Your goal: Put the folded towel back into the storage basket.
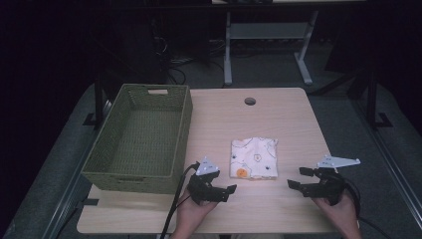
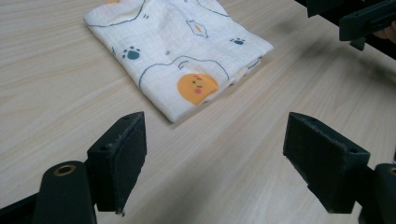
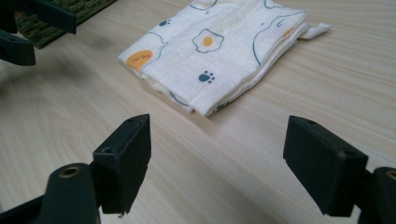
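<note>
Both my left hand-held gripper [image 1: 225,189] and right hand-held gripper [image 1: 297,178] hover jaws apart, flanking the folded cloth [image 1: 254,158] on the worktop [image 1: 278,119].

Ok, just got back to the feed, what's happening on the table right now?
A person holds a gripper in each hand near the table's front edge. A folded printed cloth lies flat between them, untouched. The left gripper and the right gripper both stand open, pointing toward the cloth from either side and holding nothing. A green woven basket sits at the left with nothing visible in it.
</note>
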Motion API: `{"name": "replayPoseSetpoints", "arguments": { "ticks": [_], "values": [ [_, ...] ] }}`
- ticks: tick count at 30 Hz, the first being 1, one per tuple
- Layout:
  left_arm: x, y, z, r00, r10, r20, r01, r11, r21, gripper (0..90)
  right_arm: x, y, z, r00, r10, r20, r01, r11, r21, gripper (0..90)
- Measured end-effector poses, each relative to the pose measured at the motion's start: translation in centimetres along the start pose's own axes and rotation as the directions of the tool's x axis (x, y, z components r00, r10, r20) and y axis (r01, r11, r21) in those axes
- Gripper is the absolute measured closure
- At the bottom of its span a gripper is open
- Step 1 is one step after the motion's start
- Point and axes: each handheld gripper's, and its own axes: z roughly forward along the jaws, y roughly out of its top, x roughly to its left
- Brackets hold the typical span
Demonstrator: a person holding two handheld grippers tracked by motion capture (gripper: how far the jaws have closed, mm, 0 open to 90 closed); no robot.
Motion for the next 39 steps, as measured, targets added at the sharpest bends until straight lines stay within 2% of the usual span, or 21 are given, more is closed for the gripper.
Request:
{"name": "replayPoseSetpoints", "arguments": {
  "ticks": [10,15,27,36,39],
  "values": [
    [0.2,1.6,1.0,1.0000,0.000,-0.006,0.000,0.9999,0.010,21.5,-0.3,1.8,0.9,1.0000,0.005,-0.002,-0.005,1.000,0.026,23.2],
    [-0.1,2.5,1.6,0.9997,0.022,-0.007,-0.022,0.9996,0.019,21.4,-0.8,2.8,1.1,0.9999,0.008,-0.008,-0.008,0.999,0.035,23.2],
    [-0.3,4.6,2.6,0.9990,0.044,-0.011,-0.044,0.9986,0.031,21.4,-1.4,4.5,1.6,0.9997,0.023,-0.013,-0.022,0.998,0.057,23.2],
    [0.5,5.4,4.0,0.9995,0.013,-0.030,-0.012,0.9984,0.055,21.5,-2.2,5.5,2.1,0.9986,0.048,-0.022,-0.047,0.998,0.050,23.7],
    [1.0,5.5,4.4,0.9990,-0.002,-0.045,0.005,0.9980,0.063,21.5,-2.6,5.6,2.7,0.9979,0.061,-0.021,-0.059,0.996,0.069,23.7]
  ]
}}
